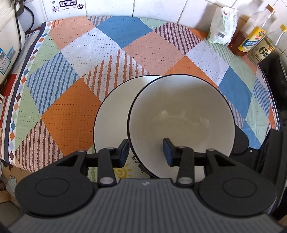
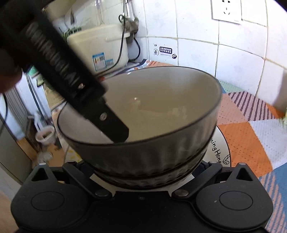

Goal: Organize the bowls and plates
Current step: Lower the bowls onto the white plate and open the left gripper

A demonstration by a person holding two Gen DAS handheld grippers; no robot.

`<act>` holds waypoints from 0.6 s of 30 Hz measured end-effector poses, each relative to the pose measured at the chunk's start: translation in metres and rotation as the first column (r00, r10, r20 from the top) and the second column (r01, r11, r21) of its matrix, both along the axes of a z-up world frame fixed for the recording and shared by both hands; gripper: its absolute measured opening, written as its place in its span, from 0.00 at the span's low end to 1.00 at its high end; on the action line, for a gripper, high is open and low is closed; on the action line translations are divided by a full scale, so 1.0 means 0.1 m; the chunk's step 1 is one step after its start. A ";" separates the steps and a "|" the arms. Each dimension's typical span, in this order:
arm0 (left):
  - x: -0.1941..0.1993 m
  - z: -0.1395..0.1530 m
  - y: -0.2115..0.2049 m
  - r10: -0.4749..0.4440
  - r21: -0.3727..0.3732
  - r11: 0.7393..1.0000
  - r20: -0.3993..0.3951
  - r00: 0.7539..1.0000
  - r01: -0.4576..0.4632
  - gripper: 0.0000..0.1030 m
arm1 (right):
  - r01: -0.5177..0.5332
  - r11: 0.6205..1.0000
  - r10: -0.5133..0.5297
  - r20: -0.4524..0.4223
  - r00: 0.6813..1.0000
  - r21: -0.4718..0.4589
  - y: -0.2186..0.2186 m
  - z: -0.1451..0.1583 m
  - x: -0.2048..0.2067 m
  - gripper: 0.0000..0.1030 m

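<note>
A white bowl with a dark ribbed outside (image 1: 181, 118) sits over a white black-rimmed plate (image 1: 114, 114) on the patchwork tablecloth (image 1: 71, 75). My left gripper (image 1: 146, 150) is open, its fingers straddling the bowl's near rim: one pad outside, one inside. In the right wrist view the same bowl (image 2: 143, 154) appears close, stacked on another dark bowl on the printed plate (image 2: 220, 147). The left gripper's finger (image 2: 111, 121) reaches into the bowl. My right gripper (image 2: 143, 170) has its fingers wide on either side of the bowl's base, tips hidden under it.
A white bag (image 1: 222, 26) and oil and vinegar bottles (image 1: 256, 35) stand at the far right corner. A white appliance (image 2: 100, 50) with cables stands beside the table's left edge. Tiled wall behind, with a socket (image 2: 227, 10).
</note>
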State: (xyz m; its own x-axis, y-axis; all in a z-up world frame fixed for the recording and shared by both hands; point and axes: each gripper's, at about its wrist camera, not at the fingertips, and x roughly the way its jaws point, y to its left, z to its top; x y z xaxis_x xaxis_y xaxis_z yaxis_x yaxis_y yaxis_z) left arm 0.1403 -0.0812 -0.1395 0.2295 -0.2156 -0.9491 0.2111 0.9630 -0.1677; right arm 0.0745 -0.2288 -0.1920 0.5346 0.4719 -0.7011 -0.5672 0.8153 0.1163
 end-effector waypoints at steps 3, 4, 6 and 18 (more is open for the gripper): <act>0.01 0.00 0.01 0.000 -0.008 1.000 -0.009 1.000 -0.001 0.38 | 0.020 0.998 -0.020 -0.003 1.000 -0.053 0.07 0.01 -0.06 0.99; 0.01 0.01 0.02 0.006 -0.013 1.000 -0.011 1.000 -0.006 0.39 | 0.023 0.997 -0.024 -0.010 1.000 -0.073 0.09 0.03 -0.10 0.99; -0.01 0.04 0.03 0.004 -0.017 1.000 -0.006 1.000 -0.004 0.40 | 0.042 0.994 -0.045 -0.028 0.999 -0.103 0.10 0.07 -0.18 0.99; -0.30 0.70 0.23 -0.032 -0.027 0.999 0.123 0.992 0.036 0.51 | 0.264 0.964 -0.264 -0.013 0.964 -0.020 -0.12 0.54 -0.67 0.99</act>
State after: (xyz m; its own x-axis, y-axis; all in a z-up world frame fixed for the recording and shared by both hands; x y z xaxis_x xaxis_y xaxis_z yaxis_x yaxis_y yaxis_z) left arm 0.1103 -0.0586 -0.0694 0.3356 -0.2521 -0.9076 0.2642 0.9500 -0.1662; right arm 0.0079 -0.2409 -0.1380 0.6276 0.3025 -0.7173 -0.3298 0.9380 0.1069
